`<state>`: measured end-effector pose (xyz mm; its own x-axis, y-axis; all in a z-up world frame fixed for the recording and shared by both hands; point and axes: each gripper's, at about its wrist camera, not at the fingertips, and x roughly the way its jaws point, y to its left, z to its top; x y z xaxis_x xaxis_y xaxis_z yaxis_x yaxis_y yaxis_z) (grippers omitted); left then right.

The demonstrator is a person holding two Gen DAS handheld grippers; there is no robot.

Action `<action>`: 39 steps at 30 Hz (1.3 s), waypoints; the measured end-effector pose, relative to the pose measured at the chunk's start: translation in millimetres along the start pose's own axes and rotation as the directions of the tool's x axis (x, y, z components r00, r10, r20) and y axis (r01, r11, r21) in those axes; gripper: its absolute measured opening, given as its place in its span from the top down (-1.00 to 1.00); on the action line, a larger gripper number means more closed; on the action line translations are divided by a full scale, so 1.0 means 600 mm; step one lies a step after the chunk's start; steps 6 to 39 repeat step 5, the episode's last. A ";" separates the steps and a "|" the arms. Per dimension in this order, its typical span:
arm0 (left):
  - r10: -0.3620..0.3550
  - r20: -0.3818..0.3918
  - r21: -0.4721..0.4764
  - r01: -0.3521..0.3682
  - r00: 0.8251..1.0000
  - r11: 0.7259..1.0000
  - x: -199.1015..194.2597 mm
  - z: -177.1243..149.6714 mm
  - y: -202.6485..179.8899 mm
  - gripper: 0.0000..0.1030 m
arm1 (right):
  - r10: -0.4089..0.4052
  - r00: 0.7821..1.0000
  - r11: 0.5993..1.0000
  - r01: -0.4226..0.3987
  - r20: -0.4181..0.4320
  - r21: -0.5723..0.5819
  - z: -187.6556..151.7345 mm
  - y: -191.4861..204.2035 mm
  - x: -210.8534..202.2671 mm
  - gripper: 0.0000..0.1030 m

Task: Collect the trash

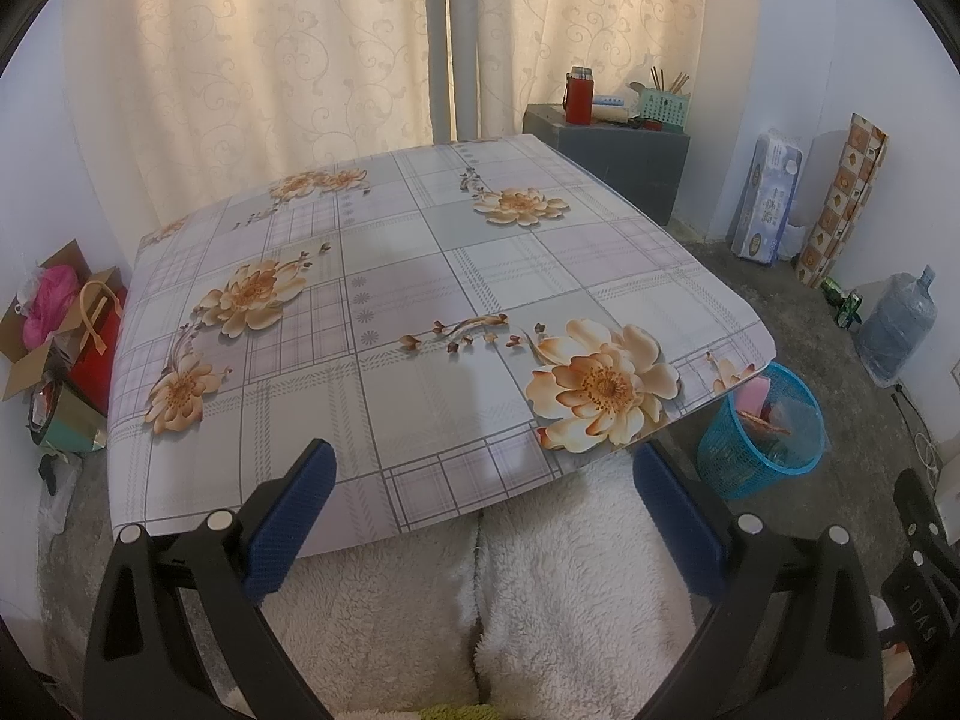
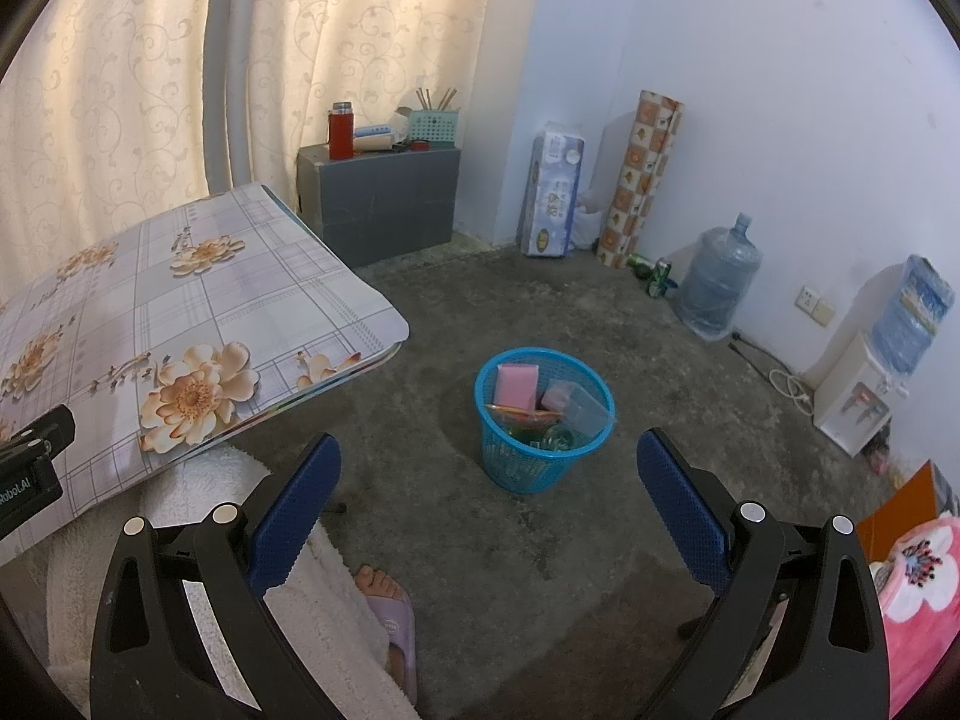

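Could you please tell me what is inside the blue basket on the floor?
The blue basket holds a pink packet, a clear plastic piece and an orange wrapper; anything beneath them is covered.

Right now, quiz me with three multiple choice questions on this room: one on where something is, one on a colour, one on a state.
1. Where is the trash basket?
A. on the table
B. on the floor beside the table
C. on the grey box

2. What colour is the basket?
A. blue
B. red
C. white

3. How are the right tongs?
A. shut on a pink box
B. shut on nothing
C. open and holding nothing

Answers:
1 B: it stands on the bare floor, off the corner of the table.
2 A: its mesh wall is bright blue.
3 C: the blue pads stand wide apart with only floor between them.
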<state>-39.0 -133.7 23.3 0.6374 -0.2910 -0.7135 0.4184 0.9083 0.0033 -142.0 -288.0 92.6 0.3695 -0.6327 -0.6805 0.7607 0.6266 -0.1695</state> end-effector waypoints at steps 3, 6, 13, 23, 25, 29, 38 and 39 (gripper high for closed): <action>0.001 0.003 -0.001 -0.001 1.000 1.000 -0.002 -0.004 -0.001 -0.89 | 0.000 1.000 1.000 0.000 0.000 -0.001 0.000 0.001 0.000 -0.84; 0.000 0.000 0.000 0.000 1.000 1.000 0.002 0.001 -0.001 -0.89 | 0.001 1.000 1.000 -0.001 0.000 -0.001 0.000 0.000 0.000 -0.84; 0.000 0.000 0.000 0.000 1.000 1.000 0.002 0.001 -0.001 -0.89 | 0.001 1.000 1.000 -0.001 0.000 -0.001 0.000 0.000 0.000 -0.84; 0.000 0.000 0.000 0.000 1.000 1.000 0.002 0.001 -0.001 -0.89 | 0.001 1.000 1.000 -0.001 0.000 -0.001 0.000 0.000 0.000 -0.84; 0.000 0.000 0.000 0.000 1.000 1.000 0.002 0.001 -0.001 -0.89 | 0.001 1.000 1.000 -0.001 0.000 -0.001 0.000 0.000 0.000 -0.84; 0.000 0.000 0.000 0.000 1.000 1.000 0.002 0.001 -0.001 -0.89 | 0.001 1.000 1.000 -0.001 0.000 -0.001 0.000 0.000 0.000 -0.84; 0.000 0.000 0.000 0.000 1.000 1.000 0.002 0.001 -0.001 -0.89 | 0.001 1.000 1.000 -0.001 0.000 -0.001 0.000 0.000 0.000 -0.84; 0.000 0.000 0.000 0.000 1.000 1.000 0.002 0.001 -0.001 -0.89 | 0.001 1.000 1.000 -0.001 0.000 -0.001 0.000 0.000 0.000 -0.84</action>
